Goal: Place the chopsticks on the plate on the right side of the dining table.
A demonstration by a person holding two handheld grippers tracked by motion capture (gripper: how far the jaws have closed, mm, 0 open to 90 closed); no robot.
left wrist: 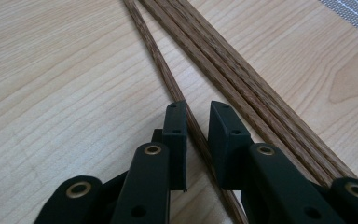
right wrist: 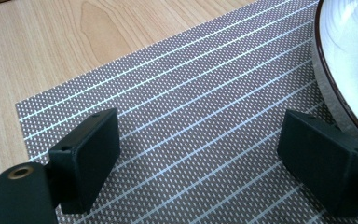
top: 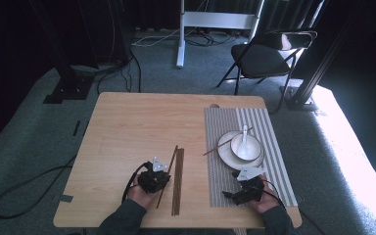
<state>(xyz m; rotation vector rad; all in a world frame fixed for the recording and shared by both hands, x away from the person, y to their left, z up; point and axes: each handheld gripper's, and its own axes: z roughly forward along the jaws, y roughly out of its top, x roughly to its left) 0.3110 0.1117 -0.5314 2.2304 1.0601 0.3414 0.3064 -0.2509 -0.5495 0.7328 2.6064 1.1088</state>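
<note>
Nearest the person, the left gripper (top: 158, 172) sits low on the table (top: 122, 132) with its jaws drawn nearly together astride a single chopstick (left wrist: 165, 77); a thin gap shows each side of the stick, so the pads look not quite pressed on it yet. That stick lies angled away from the other chopsticks (top: 177, 181), which lie bundled just to its right. It looks light, stiff and thin, with a grained wooden face that should not slip much, but it could roll or pivot if pinched off-centre; a hold near the thicker end seems safest. The left hand (top: 142, 195) is laid flat, gripper pointing forward along the wood.

The right gripper (top: 249, 182) rests on the striped mat (right wrist: 177, 121), jaws wide apart and empty, beside the plate (right wrist: 342, 79).

Farther on, a bowl (top: 246, 146) with a spoon (top: 244, 134) stands on that plate.
</note>
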